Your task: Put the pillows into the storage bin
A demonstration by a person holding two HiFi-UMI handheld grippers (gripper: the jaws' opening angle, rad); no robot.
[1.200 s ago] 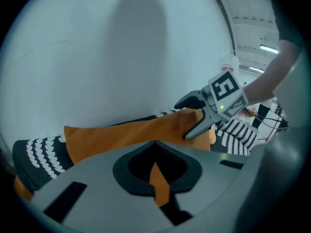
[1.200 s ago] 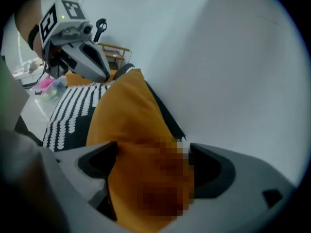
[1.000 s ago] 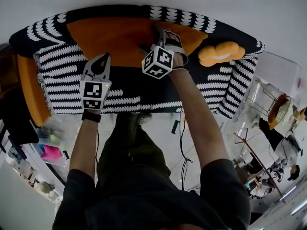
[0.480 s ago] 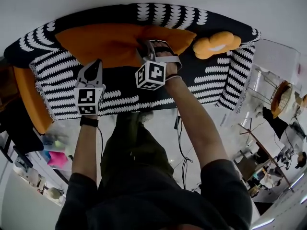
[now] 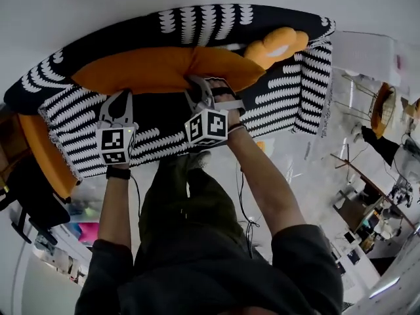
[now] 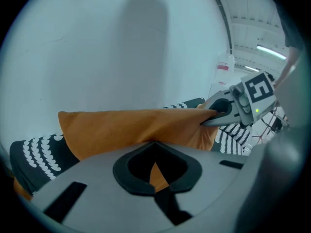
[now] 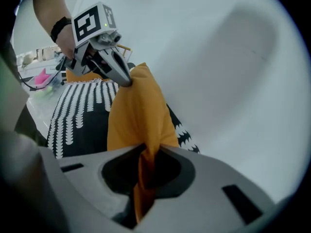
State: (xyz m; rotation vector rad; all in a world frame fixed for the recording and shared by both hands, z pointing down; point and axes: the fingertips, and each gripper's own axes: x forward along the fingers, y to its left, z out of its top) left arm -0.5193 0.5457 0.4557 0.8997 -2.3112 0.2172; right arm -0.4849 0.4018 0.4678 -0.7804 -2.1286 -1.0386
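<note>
Pillow [image 5: 147,74] lies lengthwise, left to right in the frame, between my claws. Left claw [image 5: 119,98] pinches its left part. Right claw [image 5: 197,86] has just closed onto cloth further right.

A plain white wall [image 5: 131,5] rises behind a long sofa draped in a black cover with rows of white leaf-like marks [image 5: 289,87]. A thin black cable [image 5: 241,192] trails across the pale glossy floor [image 5: 315,176]. White strip ceiling lights [image 6: 272,51] glow overhead.

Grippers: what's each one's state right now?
Left gripper: shut on the orange pillow.
Right gripper: has just been closing, now shut on the same pillow, fabric pinched.
</note>
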